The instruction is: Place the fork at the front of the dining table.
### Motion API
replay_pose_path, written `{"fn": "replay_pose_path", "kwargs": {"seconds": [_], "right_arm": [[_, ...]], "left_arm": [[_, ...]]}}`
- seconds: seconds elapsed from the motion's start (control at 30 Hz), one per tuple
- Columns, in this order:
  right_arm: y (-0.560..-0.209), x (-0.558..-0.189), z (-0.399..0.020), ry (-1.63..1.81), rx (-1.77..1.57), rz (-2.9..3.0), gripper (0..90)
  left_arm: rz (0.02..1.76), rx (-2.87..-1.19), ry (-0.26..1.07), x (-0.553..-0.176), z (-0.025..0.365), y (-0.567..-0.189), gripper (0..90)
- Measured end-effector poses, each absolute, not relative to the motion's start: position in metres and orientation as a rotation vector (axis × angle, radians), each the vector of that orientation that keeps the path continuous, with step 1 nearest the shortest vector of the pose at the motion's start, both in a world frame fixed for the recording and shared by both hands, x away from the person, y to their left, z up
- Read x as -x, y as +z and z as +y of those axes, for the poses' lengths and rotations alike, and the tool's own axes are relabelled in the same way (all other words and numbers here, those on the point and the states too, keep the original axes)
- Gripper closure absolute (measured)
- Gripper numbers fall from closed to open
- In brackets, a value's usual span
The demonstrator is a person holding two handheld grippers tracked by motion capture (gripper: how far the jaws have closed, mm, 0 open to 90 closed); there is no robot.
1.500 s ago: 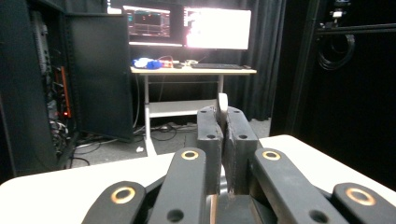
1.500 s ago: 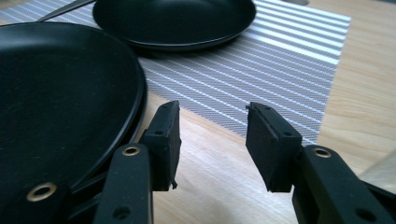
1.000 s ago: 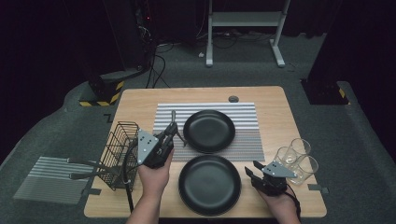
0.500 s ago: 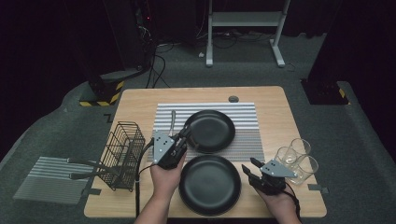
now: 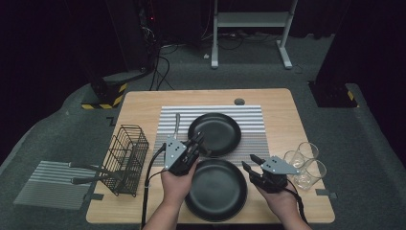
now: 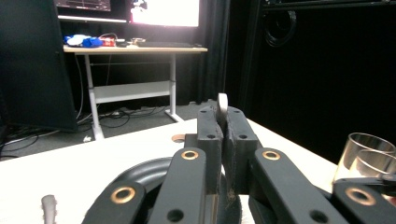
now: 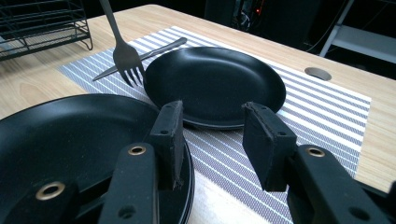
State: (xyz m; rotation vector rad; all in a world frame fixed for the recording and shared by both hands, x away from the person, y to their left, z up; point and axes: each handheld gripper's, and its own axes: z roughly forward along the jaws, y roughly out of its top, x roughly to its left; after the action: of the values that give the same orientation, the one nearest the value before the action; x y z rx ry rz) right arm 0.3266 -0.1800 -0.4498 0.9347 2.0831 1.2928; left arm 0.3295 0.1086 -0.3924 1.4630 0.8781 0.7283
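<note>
Two black plates sit on the table: the far plate [image 5: 215,134] on a striped mat [image 5: 261,117], the near plate [image 5: 216,189] at the front edge. My left gripper [image 5: 197,142] hovers between them, shut on a metal fork [image 7: 125,58] that hangs tines down by the far plate's rim. The fork's handle tip [image 6: 222,103] sticks up between the shut jaws of my left gripper [image 6: 223,122]. My right gripper [image 5: 250,162] is right of the near plate. In its own view the right gripper [image 7: 212,112] is open; its jaws have just been closing slightly, with nothing between them.
A second metal utensil [image 5: 177,123] lies on the mat left of the far plate. A black wire basket [image 5: 127,158] stands at the table's left edge. Several clear glasses [image 5: 304,163] are grouped at the right, close to my right hand.
My left hand has carried the fork rightward, from beside the wire basket to the gap between the two plates. My right gripper has lifted a little.
</note>
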Motion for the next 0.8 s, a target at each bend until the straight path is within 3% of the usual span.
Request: {"fn": "replay_pose_path", "kwargs": {"seconds": [0.8], "right_arm": [[-0.439,-0.334,-0.147,1.32,-0.919,2.063,62.4]], "left_arm": [[0.835,-1.461,0.692,-0.323,0.097,-0.384,86.1]]}}
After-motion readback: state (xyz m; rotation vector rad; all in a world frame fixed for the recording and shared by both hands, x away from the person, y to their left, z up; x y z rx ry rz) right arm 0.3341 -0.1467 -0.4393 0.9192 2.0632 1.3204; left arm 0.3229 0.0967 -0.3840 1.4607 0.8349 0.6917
